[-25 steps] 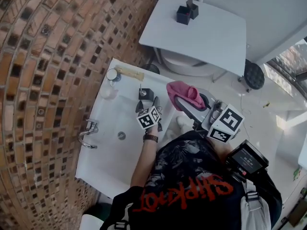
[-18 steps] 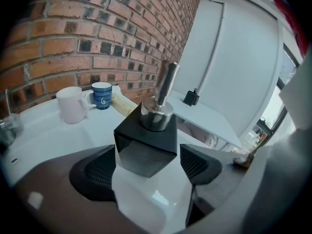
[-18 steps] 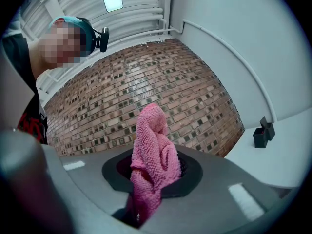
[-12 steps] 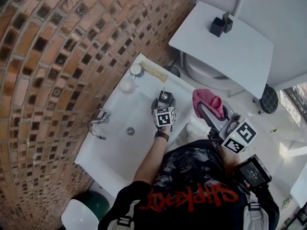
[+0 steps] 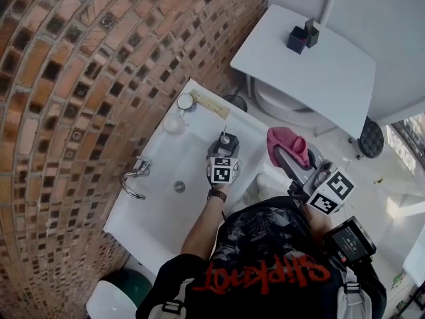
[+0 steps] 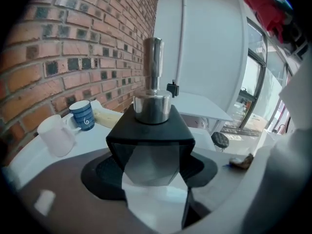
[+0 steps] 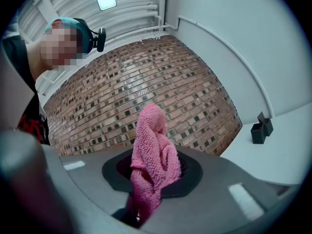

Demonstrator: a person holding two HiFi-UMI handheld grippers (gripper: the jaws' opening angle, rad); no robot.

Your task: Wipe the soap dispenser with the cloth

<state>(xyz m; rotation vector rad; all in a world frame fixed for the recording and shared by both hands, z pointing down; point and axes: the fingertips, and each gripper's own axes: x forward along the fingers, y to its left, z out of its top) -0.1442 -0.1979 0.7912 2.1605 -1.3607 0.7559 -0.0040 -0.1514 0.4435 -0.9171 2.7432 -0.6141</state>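
The left gripper (image 5: pixel 224 151) points down at the soap dispenser (image 5: pixel 224 140), which stands upright on the flat rim of the white sink (image 5: pixel 149 211), on the side away from the tap (image 5: pixel 133 178). In the left gripper view the dispenser's black, box-shaped body (image 6: pixel 151 135) fills the gap between the jaws, with its steel pump rising straight up above it. The jaws have just been closing and now stand fairly wide. Their dark pads (image 6: pixel 100 172) look to be set against the two sides of the body (the contact itself falls in shadow, so it reads as a light hold rather than a hard squeeze). The right gripper (image 5: pixel 281 153) is held well apart from the sink, out over the floor beside the person's body, pointing roughly level. Its jaws are pinched together on the pink cloth (image 7: pixel 152 155). The cloth bunches up out of them in a loose fold and is touching neither the dispenser nor the sink. Behind the dispenser, at the sink's far corner by the brick wall (image 6: pixel 73 48), a blue mug (image 6: pixel 82 115) stands just beside a pale, translucent cup (image 6: pixel 56 136). Past the sink is a white table (image 5: pixel 319 72) with two small black boxes (image 5: pixel 302 35) on it.
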